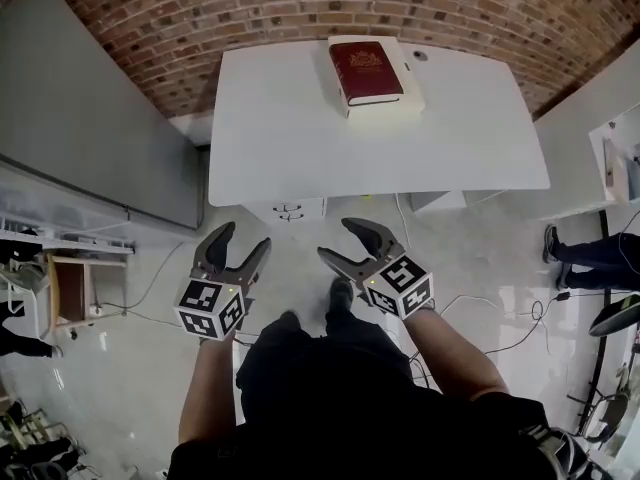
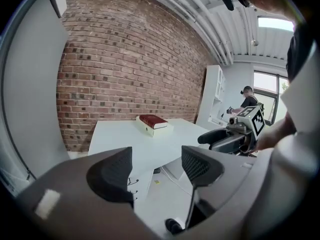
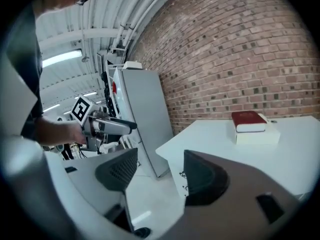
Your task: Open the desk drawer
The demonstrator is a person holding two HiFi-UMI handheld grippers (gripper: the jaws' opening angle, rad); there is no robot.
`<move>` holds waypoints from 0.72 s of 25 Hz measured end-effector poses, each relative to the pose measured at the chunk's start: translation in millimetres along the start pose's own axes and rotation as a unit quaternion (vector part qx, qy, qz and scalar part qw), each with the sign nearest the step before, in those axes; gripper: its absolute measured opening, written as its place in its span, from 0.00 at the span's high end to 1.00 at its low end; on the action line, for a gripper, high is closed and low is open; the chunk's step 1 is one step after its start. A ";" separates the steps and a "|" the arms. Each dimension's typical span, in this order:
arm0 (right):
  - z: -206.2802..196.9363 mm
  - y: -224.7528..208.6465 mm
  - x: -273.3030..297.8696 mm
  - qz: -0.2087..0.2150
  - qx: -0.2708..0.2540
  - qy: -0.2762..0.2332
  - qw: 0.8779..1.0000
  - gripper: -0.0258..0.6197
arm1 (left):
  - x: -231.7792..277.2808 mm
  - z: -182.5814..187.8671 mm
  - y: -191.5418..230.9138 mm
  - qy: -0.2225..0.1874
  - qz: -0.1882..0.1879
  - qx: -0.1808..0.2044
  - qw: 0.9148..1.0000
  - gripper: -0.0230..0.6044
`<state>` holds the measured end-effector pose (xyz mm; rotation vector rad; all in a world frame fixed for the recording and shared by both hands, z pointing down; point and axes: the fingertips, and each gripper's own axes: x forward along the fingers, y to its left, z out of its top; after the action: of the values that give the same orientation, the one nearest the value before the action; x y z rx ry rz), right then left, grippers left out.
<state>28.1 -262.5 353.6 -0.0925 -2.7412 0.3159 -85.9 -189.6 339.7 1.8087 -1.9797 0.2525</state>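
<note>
A white desk (image 1: 300,138) stands against the brick wall. Under its front edge sits a white drawer unit (image 1: 287,210) with small dark handles, shut; the same drawer unit (image 2: 131,183) shows between the left jaws and as the drawer unit (image 3: 182,179) in the right gripper view. My left gripper (image 1: 238,243) hangs open in front of the desk, nothing between its jaws. Beside it my right gripper (image 1: 340,240) is open too and empty. Both are short of the drawers, apart from them.
A red book on a white box (image 1: 368,72) lies at the desk's far edge. A grey partition (image 1: 90,138) stands to the left, a white cabinet (image 1: 612,158) to the right. Cables (image 1: 520,318) trail on the floor at right. Other people's legs (image 1: 590,253) show at the right edge.
</note>
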 end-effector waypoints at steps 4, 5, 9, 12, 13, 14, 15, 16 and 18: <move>-15.4 -0.3 6.0 0.017 -0.006 0.031 0.999 0.53 | 10.0 -15.0 -3.4 0.020 -0.006 -0.005 1.000 0.46; -19.1 2.4 9.2 0.021 -0.012 0.040 0.999 0.53 | 11.1 -19.0 -2.6 0.023 -0.009 -0.004 1.000 0.46; -34.9 12.0 28.3 0.031 -0.030 0.070 0.997 0.53 | 19.0 -35.9 11.5 0.023 -0.021 0.002 1.000 0.47; -47.4 21.0 45.0 0.029 -0.036 0.089 0.995 0.53 | 26.4 -55.0 25.3 0.019 -0.033 -0.007 0.999 0.47; -50.8 25.6 49.5 0.029 -0.037 0.095 0.994 0.53 | 26.2 -61.3 28.7 0.020 -0.037 -0.010 0.999 0.47; -54.1 30.0 53.9 0.028 -0.037 0.100 0.994 0.53 | 25.2 -67.4 31.9 0.021 -0.040 -0.011 0.999 0.47; -57.9 33.9 58.4 0.027 -0.037 0.105 0.993 0.53 | 24.0 -73.3 35.2 0.022 -0.044 -0.011 0.999 0.47; -62.1 37.0 63.3 0.027 -0.038 0.110 0.993 0.53 | 23.0 -79.2 38.7 0.024 -0.047 -0.011 0.999 0.47; -70.0 40.9 75.3 0.026 -0.040 0.117 0.992 0.53 | 23.3 -90.4 47.6 0.029 -0.052 -0.012 0.998 0.47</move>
<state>-14.4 -200.3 434.6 -0.2086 -2.5205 0.1964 -115.5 -166.4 437.5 1.8616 -1.8360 0.2439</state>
